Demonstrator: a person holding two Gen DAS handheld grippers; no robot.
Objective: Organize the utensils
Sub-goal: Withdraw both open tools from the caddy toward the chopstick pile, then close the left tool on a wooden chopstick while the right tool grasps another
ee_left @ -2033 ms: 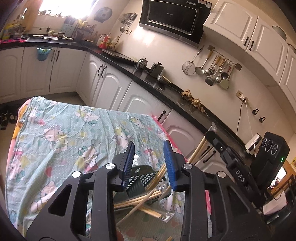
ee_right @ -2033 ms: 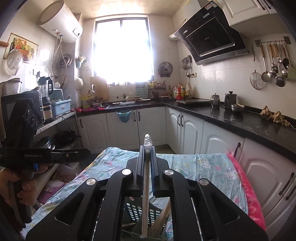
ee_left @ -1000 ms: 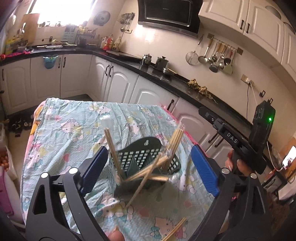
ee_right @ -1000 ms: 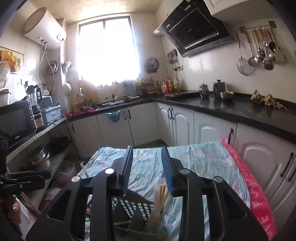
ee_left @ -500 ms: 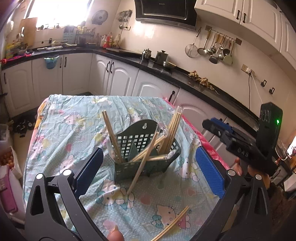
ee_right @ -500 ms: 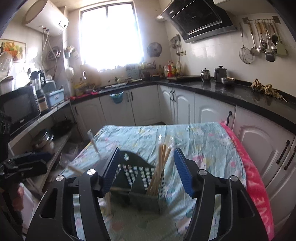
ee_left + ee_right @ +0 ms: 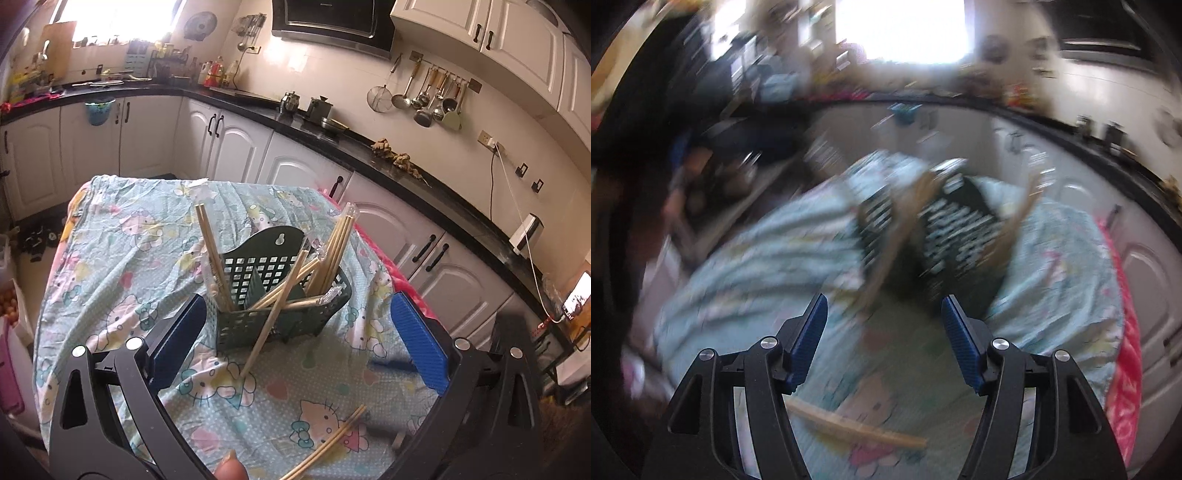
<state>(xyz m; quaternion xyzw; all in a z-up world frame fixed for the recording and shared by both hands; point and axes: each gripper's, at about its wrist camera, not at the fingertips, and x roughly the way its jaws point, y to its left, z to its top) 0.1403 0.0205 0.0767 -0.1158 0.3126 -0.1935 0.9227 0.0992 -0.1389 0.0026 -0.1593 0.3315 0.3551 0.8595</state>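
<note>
Several wooden chopsticks [image 7: 334,251] in green basket [image 7: 280,317]

A cartoon-cat tablecloth [image 7: 122,280] is draping over the table, wrinkling toward the far edge. White cabinets [image 7: 236,147] are running along two walls under a black countertop [image 7: 424,184]. A range hood [image 7: 332,22] is hanging above a kettle [image 7: 290,101] and a small pot [image 7: 320,107]. Ladles and a strainer [image 7: 424,99] are dangling from a wall rail. Sunlight is pouring through the window [image 7: 901,29], and a white cable [image 7: 517,206] is trailing from a socket.
</note>
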